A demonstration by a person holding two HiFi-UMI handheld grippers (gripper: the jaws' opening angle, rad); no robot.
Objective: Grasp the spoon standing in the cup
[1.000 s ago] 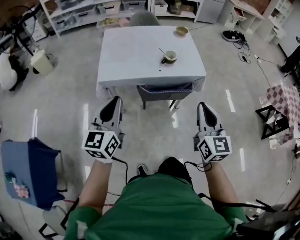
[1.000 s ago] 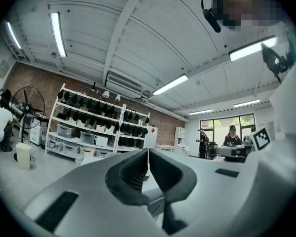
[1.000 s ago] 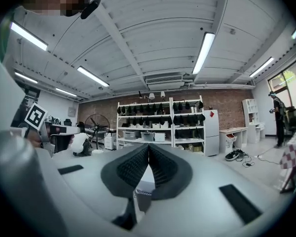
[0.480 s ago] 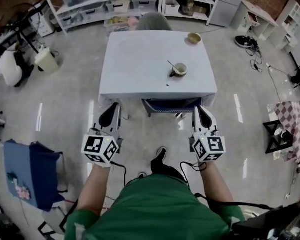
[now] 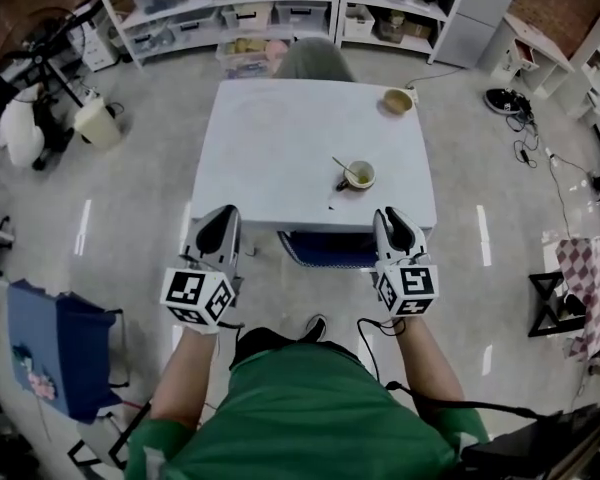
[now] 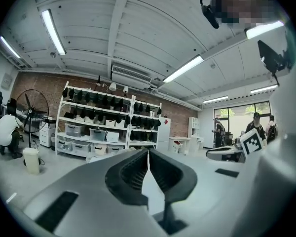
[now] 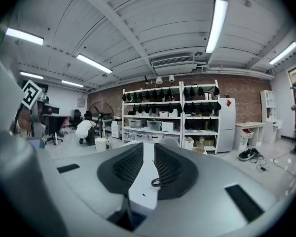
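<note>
The person stands at the front edge of the table (image 5: 270,138) with a tool in each hand. The cup (image 5: 360,176) sits on the right side of the table, near the front. The spoon (image 5: 341,163) stands in it, and its handle leans up and to the left.

The right tool (image 5: 387,216) is at the table's front edge, near the cup but not touching it. Its jaws have just been opening and are about half apart, with nothing between them. The left tool (image 5: 227,213) is by the table's front left corner. Its jaws meet at the tips and hold nothing.

This looks like the reaching step. Next, I think the right tool needs to go forward over the table until the spoon's handle sits between its jaws, and then close. The handle is thin and leaning, so the tool should go gently and not bump the cup.
</note>
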